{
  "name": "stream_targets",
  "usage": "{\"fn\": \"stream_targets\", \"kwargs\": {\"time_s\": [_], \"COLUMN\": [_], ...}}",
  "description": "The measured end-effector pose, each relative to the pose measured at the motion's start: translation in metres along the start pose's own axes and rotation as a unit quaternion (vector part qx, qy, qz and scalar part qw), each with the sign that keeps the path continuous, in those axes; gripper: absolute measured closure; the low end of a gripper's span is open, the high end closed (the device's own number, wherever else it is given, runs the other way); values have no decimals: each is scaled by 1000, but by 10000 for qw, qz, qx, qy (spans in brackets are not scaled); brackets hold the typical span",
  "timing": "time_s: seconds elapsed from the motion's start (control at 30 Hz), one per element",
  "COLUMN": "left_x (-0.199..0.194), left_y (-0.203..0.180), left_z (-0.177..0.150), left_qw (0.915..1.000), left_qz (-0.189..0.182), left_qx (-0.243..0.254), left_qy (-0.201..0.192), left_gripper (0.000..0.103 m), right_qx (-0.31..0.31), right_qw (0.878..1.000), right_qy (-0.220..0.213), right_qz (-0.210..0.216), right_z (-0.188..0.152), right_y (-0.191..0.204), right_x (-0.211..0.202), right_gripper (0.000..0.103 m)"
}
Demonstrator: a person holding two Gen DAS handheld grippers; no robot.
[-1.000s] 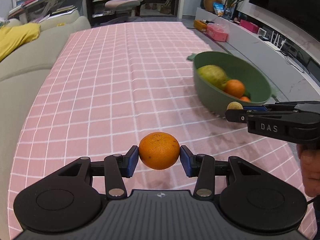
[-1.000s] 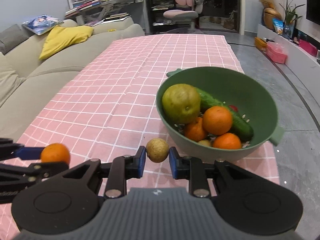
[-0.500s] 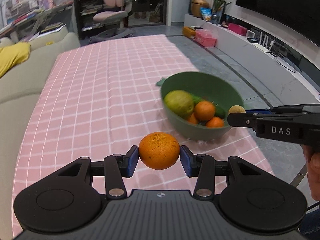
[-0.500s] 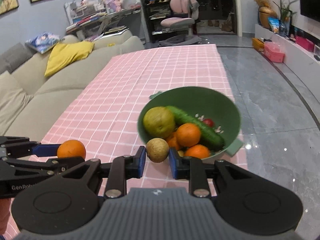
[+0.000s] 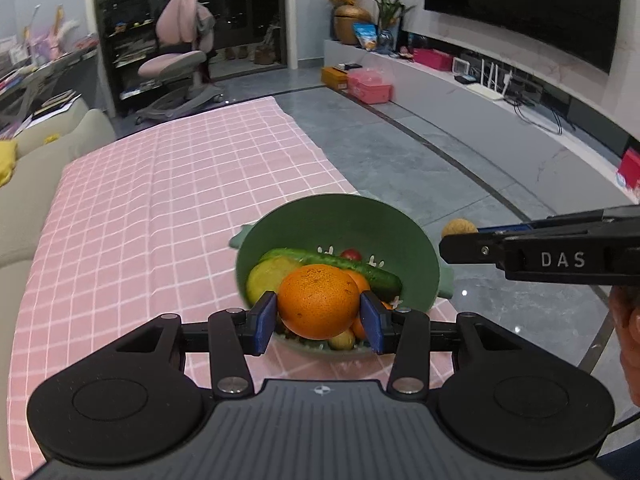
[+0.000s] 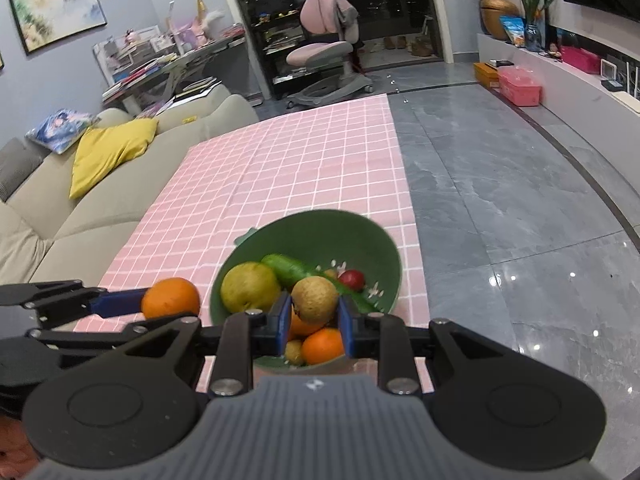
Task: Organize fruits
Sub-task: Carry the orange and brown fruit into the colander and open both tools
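My left gripper (image 5: 318,316) is shut on an orange (image 5: 318,300) and holds it above the near side of a green bowl (image 5: 340,220). My right gripper (image 6: 313,314) is shut on a small brown round fruit (image 6: 314,299) above the same bowl (image 6: 340,232). The bowl holds a yellow-green pear (image 6: 250,287), a cucumber (image 6: 286,270), several oranges (image 6: 323,346) and a small red fruit (image 6: 352,279). In the right wrist view the left gripper's orange (image 6: 171,298) shows left of the bowl. In the left wrist view the right gripper's fruit (image 5: 459,227) shows right of the bowl.
The bowl stands near the right edge of a table with a pink checked cloth (image 5: 160,200). A beige sofa (image 6: 80,200) with a yellow cushion (image 6: 108,152) runs along the table's left side. Grey tiled floor (image 6: 520,200) lies to the right.
Both grippers have risen and moved toward the bowl with their fruit. The bowl now lies directly under and behind both grippers.
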State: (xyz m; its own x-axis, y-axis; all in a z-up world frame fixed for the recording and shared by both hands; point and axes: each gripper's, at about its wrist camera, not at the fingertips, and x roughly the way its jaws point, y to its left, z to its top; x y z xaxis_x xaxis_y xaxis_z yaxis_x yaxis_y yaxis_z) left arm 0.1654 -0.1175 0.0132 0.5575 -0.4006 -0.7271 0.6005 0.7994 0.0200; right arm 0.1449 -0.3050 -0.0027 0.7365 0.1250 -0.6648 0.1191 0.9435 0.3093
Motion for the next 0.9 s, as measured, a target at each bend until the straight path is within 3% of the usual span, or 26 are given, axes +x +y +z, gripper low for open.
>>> {"fn": "stream_targets", "kwargs": {"time_s": [0.4,0.5,0.67,0.87,0.9], "left_x": [74,92,117,143,145], "left_y": [3,-1,-7,-6,-7], "left_z": [29,33,36,42,43], "left_qw": [9930,9879,9722,9666,9660], "left_qz": [-43,-9,-127,-154,-123], "left_qx": [1135,1516,2287,2460,2474], "left_qy": [309,327,485,705,736], "left_gripper": [52,52,52,52,47], "right_qx": [93,58,-57,-127,-109], "right_qw": [9998,9996,9994,9990,9989], "right_qy": [155,200,311,426,449], "right_qz": [-116,-192,-162,-98,-102], "right_z": [16,22,27,30,30], "right_y": [-10,-14,-21,-25,-26], "right_x": [71,89,114,134,136], "right_gripper": [82,82,82,82,81]}}
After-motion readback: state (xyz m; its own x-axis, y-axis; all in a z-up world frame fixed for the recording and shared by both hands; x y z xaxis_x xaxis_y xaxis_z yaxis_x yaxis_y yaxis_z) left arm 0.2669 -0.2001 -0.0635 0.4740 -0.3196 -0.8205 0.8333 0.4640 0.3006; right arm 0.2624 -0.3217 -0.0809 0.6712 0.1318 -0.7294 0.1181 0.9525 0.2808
